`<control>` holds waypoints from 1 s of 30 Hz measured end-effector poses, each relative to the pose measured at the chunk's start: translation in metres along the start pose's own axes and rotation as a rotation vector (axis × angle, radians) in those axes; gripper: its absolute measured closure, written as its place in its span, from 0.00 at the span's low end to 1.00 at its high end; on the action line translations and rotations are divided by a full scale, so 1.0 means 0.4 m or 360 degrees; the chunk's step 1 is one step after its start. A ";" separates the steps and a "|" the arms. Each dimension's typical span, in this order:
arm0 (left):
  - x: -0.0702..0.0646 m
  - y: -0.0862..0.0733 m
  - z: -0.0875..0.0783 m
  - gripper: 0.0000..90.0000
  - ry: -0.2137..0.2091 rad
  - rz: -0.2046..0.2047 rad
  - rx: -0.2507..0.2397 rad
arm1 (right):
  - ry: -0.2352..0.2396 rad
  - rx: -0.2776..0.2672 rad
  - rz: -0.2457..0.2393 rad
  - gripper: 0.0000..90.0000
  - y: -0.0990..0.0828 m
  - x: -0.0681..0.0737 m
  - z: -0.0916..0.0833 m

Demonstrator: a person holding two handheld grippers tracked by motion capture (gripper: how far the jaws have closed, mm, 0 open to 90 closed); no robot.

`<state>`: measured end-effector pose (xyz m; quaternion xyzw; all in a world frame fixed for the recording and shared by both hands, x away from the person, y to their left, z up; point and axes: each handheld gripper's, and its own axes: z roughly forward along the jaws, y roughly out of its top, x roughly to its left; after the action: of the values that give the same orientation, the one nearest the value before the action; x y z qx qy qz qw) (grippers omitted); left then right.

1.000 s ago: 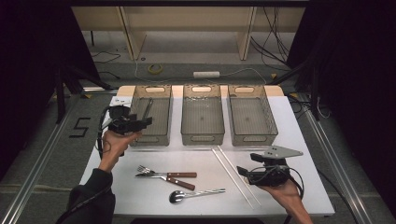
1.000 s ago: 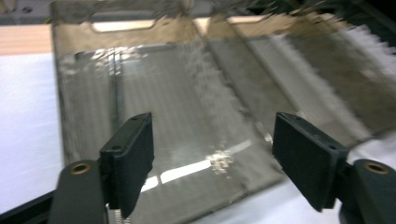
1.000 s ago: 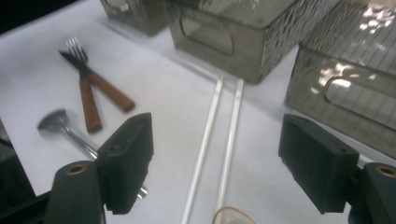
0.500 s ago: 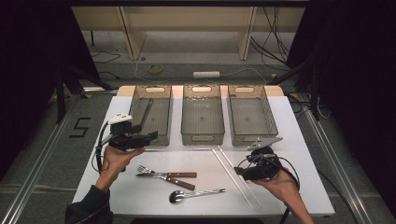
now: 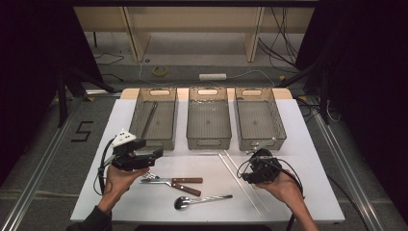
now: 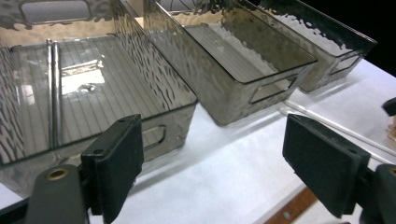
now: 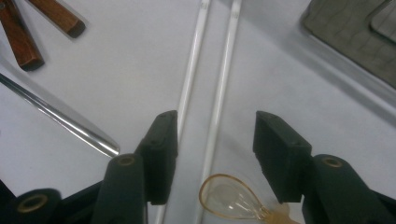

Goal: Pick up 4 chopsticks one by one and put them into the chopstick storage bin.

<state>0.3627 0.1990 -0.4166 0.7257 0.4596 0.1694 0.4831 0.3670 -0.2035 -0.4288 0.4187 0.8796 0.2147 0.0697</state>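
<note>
Right gripper [image 7: 212, 135] jaws partly closed, just closing astride clear rods [image 7: 219, 98], not gripping, left gripper [image 6: 210, 163] wide open and empty, white table [image 5: 298, 144], three trays [image 5: 208, 120] at far edge, open space before them.

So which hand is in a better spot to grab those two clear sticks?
The right. Its hand-held gripper hangs right over the two clear sticks, jaws just closing with one stick between them. The left hand-held gripper is open by the fork, across the table from the sticks.
</note>
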 end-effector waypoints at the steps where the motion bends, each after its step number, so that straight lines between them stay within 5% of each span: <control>1: -0.004 -0.004 -0.001 0.22 0.0000 0.0012 0.0001 | 0.0006 0.0014 0.0004 0.59 0.002 0.000 0.004; 9: -0.030 -0.024 -0.011 0.21 -0.0034 0.0057 -0.0005 | -0.0013 0.0119 -0.0014 0.69 0.013 0.010 0.038; 30: -0.049 -0.044 -0.021 0.21 -0.0041 0.0116 0.0025 | -0.0051 0.0231 -0.0023 0.86 0.013 0.013 0.079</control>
<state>0.3378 0.1892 -0.4237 0.7479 0.4278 0.1739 0.4768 0.3768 -0.1866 -0.4547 0.4197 0.8946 0.1432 0.0546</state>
